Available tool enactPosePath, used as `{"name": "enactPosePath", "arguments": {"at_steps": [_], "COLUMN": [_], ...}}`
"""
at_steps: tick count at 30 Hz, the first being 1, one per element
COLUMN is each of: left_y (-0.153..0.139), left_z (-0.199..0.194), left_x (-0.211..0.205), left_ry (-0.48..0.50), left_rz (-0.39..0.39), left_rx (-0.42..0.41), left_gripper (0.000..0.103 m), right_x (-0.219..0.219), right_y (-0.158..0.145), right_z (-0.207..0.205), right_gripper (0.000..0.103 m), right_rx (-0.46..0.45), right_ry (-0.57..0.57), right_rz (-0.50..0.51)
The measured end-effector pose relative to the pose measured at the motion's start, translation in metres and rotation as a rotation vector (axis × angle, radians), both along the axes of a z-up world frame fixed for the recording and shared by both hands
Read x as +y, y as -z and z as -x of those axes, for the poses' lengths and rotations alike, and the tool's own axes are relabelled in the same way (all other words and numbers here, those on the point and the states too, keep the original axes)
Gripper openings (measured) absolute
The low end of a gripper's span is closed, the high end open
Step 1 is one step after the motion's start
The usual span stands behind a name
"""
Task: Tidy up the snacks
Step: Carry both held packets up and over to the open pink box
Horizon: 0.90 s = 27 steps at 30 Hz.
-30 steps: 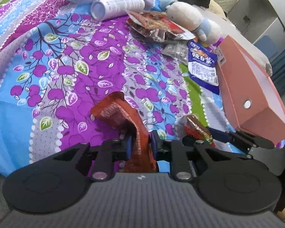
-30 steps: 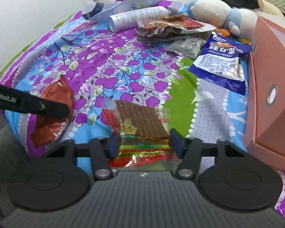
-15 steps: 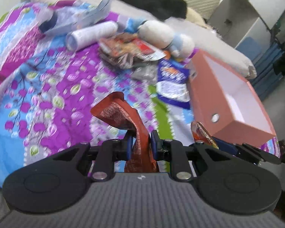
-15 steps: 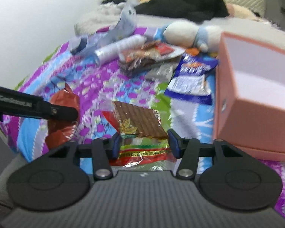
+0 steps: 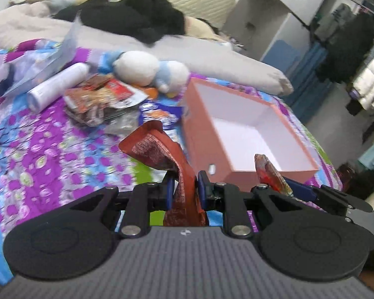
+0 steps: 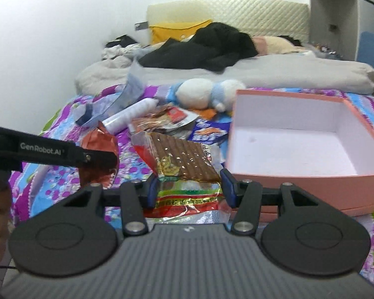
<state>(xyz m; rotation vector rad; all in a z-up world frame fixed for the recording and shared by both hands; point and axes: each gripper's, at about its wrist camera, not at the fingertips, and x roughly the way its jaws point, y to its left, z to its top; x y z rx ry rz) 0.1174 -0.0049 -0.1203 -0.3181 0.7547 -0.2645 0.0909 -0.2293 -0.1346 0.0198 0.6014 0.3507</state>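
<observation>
Both hands are loaded and raised above the bed (image 5: 37, 134), which makes sense if the pink box (image 6: 299, 182) is where the snacks are meant to end up. The left tool (image 5: 185, 189) is clamped on a crumpled red-brown packet (image 5: 162, 149), pinched near its lower part so the rest stands up and flops over the fingers; held like that it should drop free once the jaws part. The right tool (image 6: 189, 186) grips a clear wafer packet (image 6: 184, 159) across its width, so the flat pack lies level and sticks forward, ready to slide over the box's near wall. The box sits open and looks bare inside, just beyond and to the right of both tools. More snacks lie in a heap on the quilt beside it: a blue bag (image 6: 207, 132) against the box's left wall and a red-and-brown foil pile (image 5: 99, 99). A plush toy (image 5: 149, 69) and a white tube (image 5: 57, 87) lie among them; my guess is they stay out.
</observation>
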Motion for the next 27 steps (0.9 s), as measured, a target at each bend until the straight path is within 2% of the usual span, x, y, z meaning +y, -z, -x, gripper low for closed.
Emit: {"name": "enactPosePath", "arguments": {"at_steps": [8, 16, 20, 27], "left_y": [-0.013, -0.025, -0.026, -0.028], "left_z": [-0.028, -0.086, -0.125, -0.186], "left_x": [-0.045, -0.085, -0.102, -0.134], "left_ry": [0.105, 0.173, 0.199, 0.238], "left_rz": [0.007, -0.023, -0.039, -0.052], "left_rx": [-0.033, -0.063, -0.041, 0.015], "left_gripper": [0.023, 0.023, 0.023, 0.023], "right_x": [-0.038, -0.068, -0.080, -0.106], "right_y": [-0.007, -0.019, -0.022, -0.024], "right_z": [-0.007, -0.052, -0.079, -0.126], "right_gripper": [0.053, 0.053, 0.053, 0.054], "right_rx": [-0.032, -0.074, -0.073, -0.011], "right_ry": [0.119, 0.215, 0.249, 0.288], "right_rz": [-0.004, 0.011, 0.038, 0.063]}}
